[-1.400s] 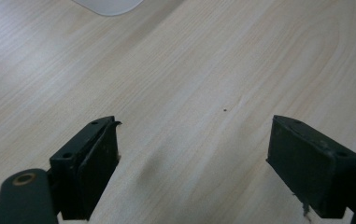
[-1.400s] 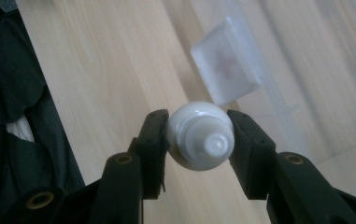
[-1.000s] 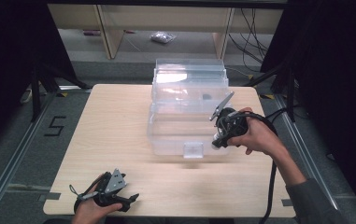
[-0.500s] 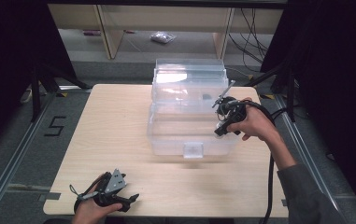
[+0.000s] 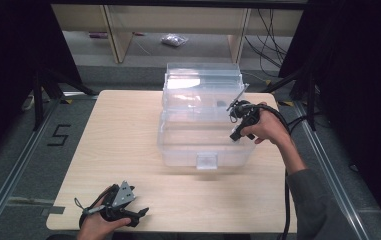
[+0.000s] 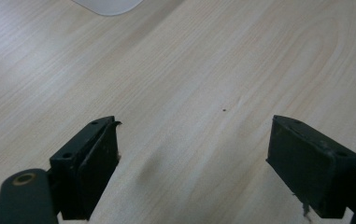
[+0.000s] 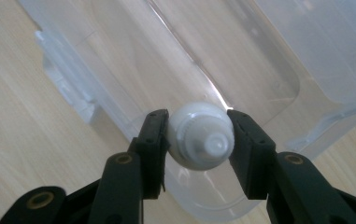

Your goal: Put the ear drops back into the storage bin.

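A clear plastic storage box (image 5: 175, 150) stands in the middle of the wooden table (image 5: 123, 135), its lid (image 5: 203, 80) open at the back. My right gripper (image 5: 234, 136) hangs over the box's right side, pointing down into it. It is shut on a small white rounded object (image 7: 202, 135) with a nub at its end, seen between the jaws in the right gripper view above the box's inner wall (image 7: 119, 93). My left gripper (image 5: 140, 216) rests near the table's front left edge, open. Only bare wood lies between the fingers (image 6: 91, 158).
The box's front latch (image 5: 207, 161) faces the person. A pale rounded edge (image 6: 108, 4) shows at the top of the left gripper view. The right gripper's cable (image 5: 285, 200) trails along the table's right side. Shelves (image 5: 178, 20) stand behind the table.
The right hand has carried the white object farther back over the box's right side. The left hand has stayed in place.
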